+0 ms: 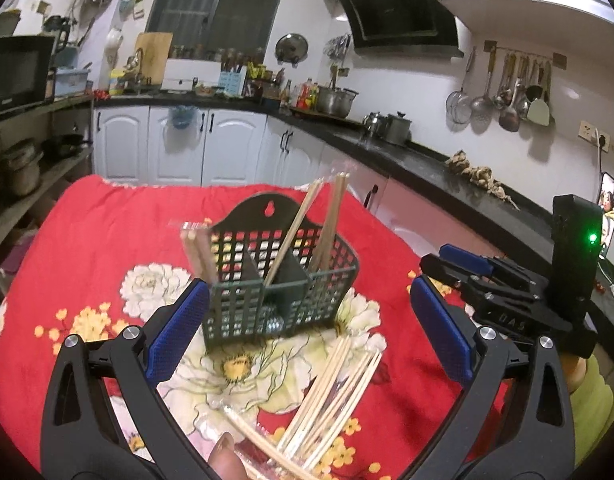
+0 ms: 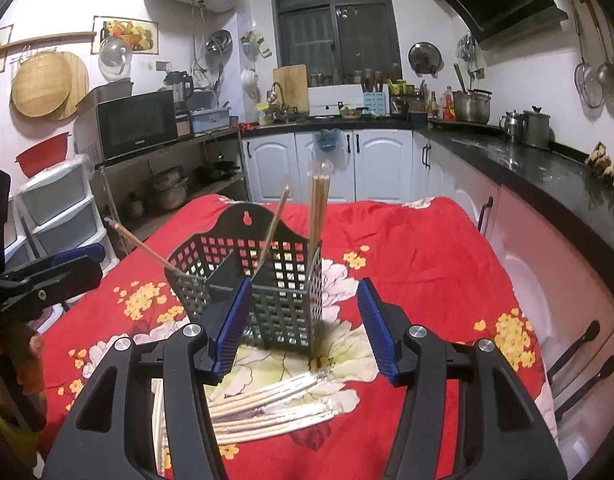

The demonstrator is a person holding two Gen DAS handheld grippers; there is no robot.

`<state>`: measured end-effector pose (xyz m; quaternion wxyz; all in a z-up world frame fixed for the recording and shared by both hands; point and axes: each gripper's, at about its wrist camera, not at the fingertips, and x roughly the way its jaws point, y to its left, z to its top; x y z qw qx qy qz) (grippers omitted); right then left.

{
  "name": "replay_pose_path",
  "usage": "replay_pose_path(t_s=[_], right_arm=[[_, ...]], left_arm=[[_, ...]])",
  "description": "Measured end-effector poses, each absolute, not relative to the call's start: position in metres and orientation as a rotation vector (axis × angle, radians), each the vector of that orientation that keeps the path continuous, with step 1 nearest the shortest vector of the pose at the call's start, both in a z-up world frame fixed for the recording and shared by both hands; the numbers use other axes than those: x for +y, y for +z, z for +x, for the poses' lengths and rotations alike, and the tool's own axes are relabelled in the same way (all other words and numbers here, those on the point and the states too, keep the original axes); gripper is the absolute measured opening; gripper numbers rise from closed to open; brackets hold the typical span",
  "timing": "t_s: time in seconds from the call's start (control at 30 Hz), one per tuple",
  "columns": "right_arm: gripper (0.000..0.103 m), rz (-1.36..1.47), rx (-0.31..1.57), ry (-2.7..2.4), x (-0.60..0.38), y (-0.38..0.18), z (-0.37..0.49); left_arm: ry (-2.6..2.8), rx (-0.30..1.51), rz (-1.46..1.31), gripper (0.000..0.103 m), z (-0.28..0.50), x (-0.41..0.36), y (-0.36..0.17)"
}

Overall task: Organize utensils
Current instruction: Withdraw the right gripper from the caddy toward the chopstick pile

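Observation:
A dark green slotted utensil basket (image 1: 281,280) (image 2: 253,280) stands upright on the red floral cloth (image 1: 87,248) (image 2: 419,264). Chopsticks stick out of its compartments: a bundle (image 2: 319,216) on its right side, a single one (image 2: 275,224) in the middle, and a blurred pair (image 1: 197,254) at its left edge, seen leaning out (image 2: 143,246) in the right wrist view. A loose pile of chopsticks in clear wrap (image 1: 327,404) (image 2: 267,408) lies on the cloth in front of the basket. My left gripper (image 1: 307,336) is open and empty above the pile. My right gripper (image 2: 305,328) is open and empty just in front of the basket.
The right gripper's body (image 1: 519,292) is at the right in the left wrist view; the left gripper (image 2: 47,280) is at the left in the right wrist view. White cabinets (image 2: 331,160) and a black counter (image 1: 447,168) surround the table. A shelf with a microwave (image 2: 135,124) stands left.

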<state>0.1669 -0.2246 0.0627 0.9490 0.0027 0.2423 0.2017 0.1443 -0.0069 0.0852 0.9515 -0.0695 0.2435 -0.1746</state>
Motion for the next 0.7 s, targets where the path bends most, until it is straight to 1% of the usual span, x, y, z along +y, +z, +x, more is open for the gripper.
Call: replay_pose_path(t_s=[0.1, 0.43, 0.7], right_arm=[[0.052, 0.003, 0.504, 0.416, -0.223, 0.059, 0.165], [0.045, 0.001, 0.536, 0.436, -0.22, 0.047, 0.162], [0.045, 0.0, 0.57, 0.438, -0.222, 0.035, 0.161]], left_arm=[[-0.346, 0.518, -0.153, 0.092, 0.145, -0.001, 0.078], [-0.333, 0.584, -0.206, 0.092, 0.146, 0.015, 0.054], [-0.329, 0.652, -0.269, 0.092, 0.152, 0.024, 0.032]])
